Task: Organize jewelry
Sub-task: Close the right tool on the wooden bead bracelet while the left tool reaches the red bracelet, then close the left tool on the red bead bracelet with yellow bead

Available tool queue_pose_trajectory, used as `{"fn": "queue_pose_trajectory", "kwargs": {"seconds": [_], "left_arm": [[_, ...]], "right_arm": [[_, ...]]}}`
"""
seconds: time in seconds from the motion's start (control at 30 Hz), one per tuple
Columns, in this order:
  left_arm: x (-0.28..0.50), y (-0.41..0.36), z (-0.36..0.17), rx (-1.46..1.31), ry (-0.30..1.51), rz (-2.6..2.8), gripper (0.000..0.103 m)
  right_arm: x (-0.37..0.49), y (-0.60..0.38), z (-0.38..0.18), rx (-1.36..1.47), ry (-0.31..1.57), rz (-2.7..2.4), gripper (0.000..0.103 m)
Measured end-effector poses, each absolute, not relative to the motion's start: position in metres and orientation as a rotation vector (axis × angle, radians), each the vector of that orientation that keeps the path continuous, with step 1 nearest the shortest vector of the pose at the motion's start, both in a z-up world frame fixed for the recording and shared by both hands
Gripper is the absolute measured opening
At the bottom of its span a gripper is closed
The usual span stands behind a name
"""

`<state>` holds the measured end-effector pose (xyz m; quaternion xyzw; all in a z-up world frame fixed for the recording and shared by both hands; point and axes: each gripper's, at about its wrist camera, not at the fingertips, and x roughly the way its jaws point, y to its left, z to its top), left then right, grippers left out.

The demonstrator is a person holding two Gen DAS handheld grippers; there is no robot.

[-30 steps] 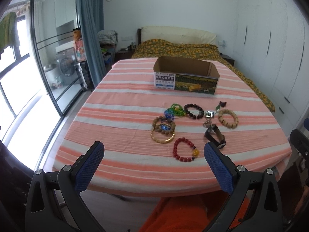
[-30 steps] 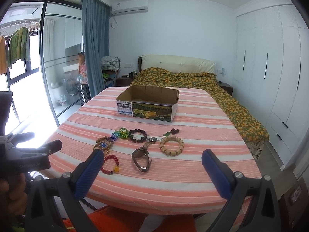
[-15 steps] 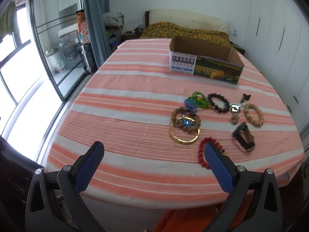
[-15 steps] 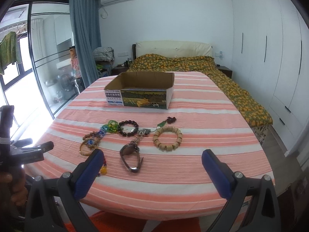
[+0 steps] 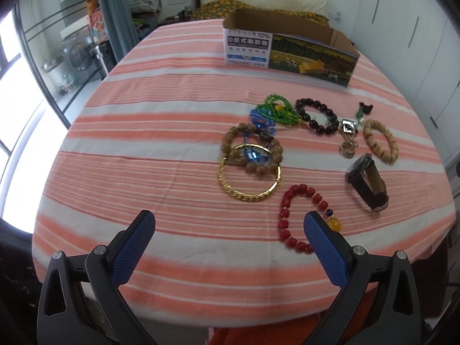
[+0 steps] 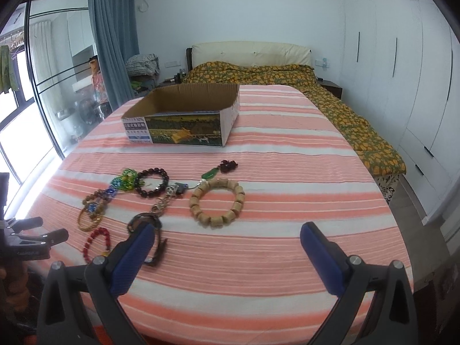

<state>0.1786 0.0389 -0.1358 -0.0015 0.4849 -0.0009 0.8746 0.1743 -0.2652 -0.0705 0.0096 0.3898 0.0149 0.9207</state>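
Jewelry lies spread on a striped cloth. In the left wrist view a red bead bracelet (image 5: 299, 218) is nearest, partly behind my right finger; beyond it lie a gold bangle (image 5: 249, 184), a brown bead bracelet (image 5: 253, 149), a green and blue bead piece (image 5: 276, 110), a dark bead bracelet (image 5: 316, 115), a keychain (image 5: 348, 135), a tan wooden bracelet (image 5: 381, 141) and a watch (image 5: 366, 182). My left gripper (image 5: 228, 230) is open and empty above the near edge. My right gripper (image 6: 227, 240) is open too, just short of the tan wooden bracelet (image 6: 217, 201). An open cardboard box (image 6: 184, 115) stands behind.
The table's near edge (image 5: 230, 310) drops away close below my grippers. A glass sliding door (image 6: 43, 100) and curtain (image 6: 115, 34) are to the left, a bed (image 6: 287, 74) behind, white wardrobes (image 6: 402, 72) to the right. The person's other hand grip (image 6: 26, 244) shows at the left.
Both grippers have moved forward and lower toward the jewelry, which looks larger now. The left one tilted down over the table's near edge. Nothing was grasped.
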Motion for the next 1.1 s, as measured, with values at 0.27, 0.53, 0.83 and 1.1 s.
{"fn": "queue_pose_trajectory", "kwargs": {"seconds": [0.27,0.53,0.83,1.1], "left_arm": [[0.199,0.025,-0.172,0.034,1.074,0.071,0.103],[0.197,0.026,-0.182,0.022,1.075,0.107,0.103],[0.193,0.033,-0.184,-0.022,1.079,0.093,0.103],[0.182,0.018,-0.172,0.030,1.095,-0.022,0.032]], "right_arm": [[0.222,-0.278,-0.118,0.028,0.849,0.055,0.103],[0.280,-0.274,-0.157,0.042,0.931,0.033,0.080],[0.284,-0.260,-0.165,-0.072,0.956,0.024,0.056],[0.272,-0.258,-0.157,-0.074,0.968,0.037,0.015]]}}
